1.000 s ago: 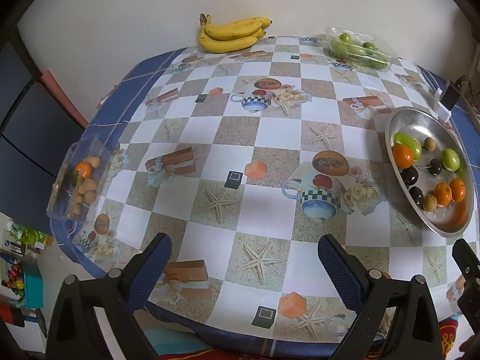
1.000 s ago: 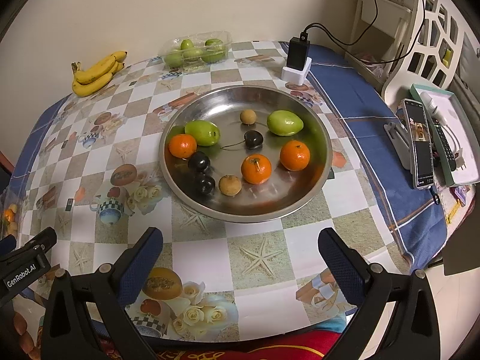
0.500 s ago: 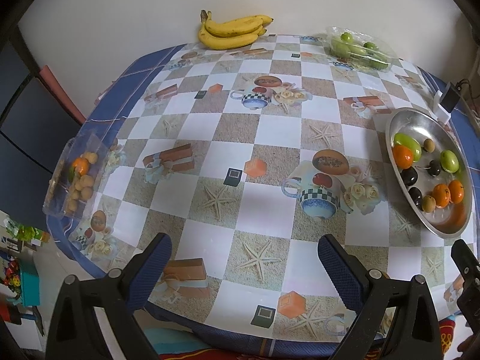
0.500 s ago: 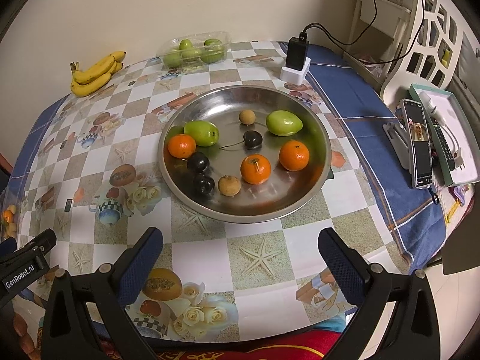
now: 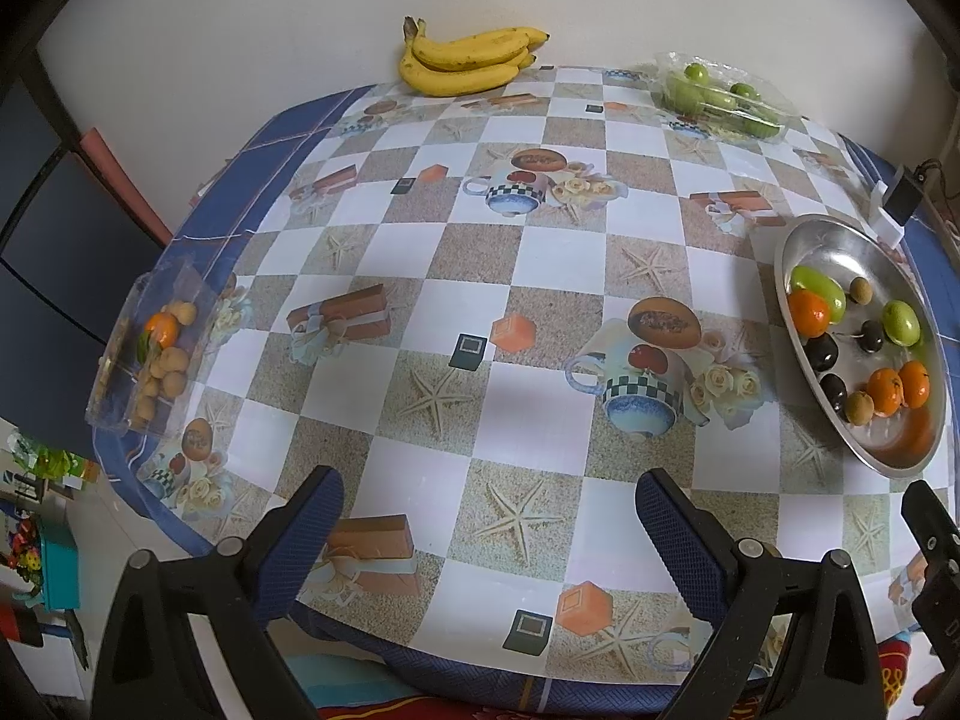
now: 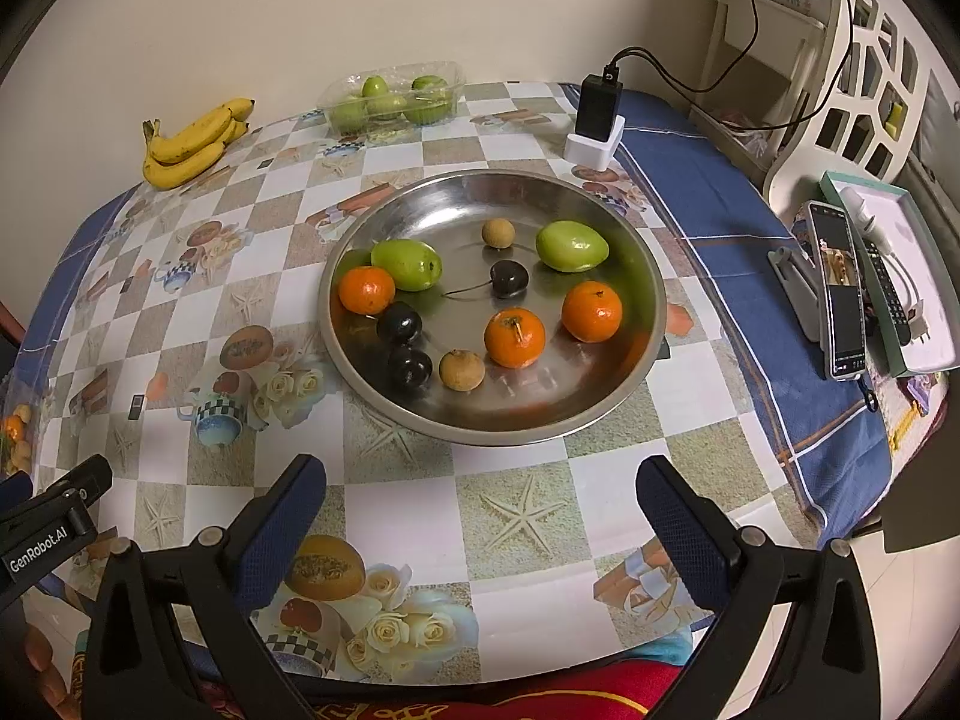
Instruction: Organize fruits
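Observation:
A steel tray [image 6: 600, 414] [image 5: 840, 240] on the patterned table holds oranges [image 6: 514, 337], green fruits [image 6: 407, 264], dark cherries [image 6: 508, 278] and small brown longans [image 6: 461, 369]. My right gripper [image 6: 480, 501] hovers open just in front of the tray, nothing between its fingers. My left gripper [image 5: 489, 510] is open over the table's near edge, far left of the tray. A banana bunch [image 5: 468, 60] [image 6: 192, 141] lies at the back. A clear box of green fruits [image 5: 723, 96] [image 6: 393, 97] sits at the back. A clear box of longans and an orange [image 5: 153, 354] sits at the left edge.
A black charger in a white dock [image 6: 596, 120] stands behind the tray, its cable running to the right. A phone on a stand [image 6: 837, 294] and a white box [image 6: 918, 276] lie right of the table. A white chair [image 6: 864, 78] stands at the back right.
The left view has drifted slightly, the table contents sitting a little lower and closer in frame. The right gripper has barely moved. Both stay open.

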Demonstrator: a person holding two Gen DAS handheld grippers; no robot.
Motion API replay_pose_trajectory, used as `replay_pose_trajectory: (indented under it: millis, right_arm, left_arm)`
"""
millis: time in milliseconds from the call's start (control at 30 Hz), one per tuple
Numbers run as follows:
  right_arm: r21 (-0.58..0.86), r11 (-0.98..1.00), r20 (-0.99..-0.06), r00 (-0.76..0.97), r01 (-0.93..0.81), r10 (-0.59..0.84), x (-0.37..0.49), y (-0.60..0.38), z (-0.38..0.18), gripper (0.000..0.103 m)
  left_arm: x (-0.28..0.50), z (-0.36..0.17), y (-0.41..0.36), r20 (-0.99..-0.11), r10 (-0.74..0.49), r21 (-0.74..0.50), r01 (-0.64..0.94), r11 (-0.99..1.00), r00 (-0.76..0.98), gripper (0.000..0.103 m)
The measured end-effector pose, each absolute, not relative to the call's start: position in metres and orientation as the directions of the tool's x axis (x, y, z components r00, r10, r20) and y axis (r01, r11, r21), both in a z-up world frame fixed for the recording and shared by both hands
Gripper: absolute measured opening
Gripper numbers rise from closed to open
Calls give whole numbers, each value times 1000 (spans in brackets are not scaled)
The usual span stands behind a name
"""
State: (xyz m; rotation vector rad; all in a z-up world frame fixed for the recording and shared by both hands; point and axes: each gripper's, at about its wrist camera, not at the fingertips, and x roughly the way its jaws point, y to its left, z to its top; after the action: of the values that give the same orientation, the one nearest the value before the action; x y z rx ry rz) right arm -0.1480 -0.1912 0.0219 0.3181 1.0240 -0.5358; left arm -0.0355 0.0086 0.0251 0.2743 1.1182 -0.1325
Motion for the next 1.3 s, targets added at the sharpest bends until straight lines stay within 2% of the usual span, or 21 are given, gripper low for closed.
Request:
replay_pose_trajectory:
  millis: [1300]
  right_arm:
    - [-12, 838, -870, 408, 545, -278, -143, -185, 20, 103]
  left_arm:
    - [-37, 28, 9, -893, 30, 150, 235, 960, 450, 100]
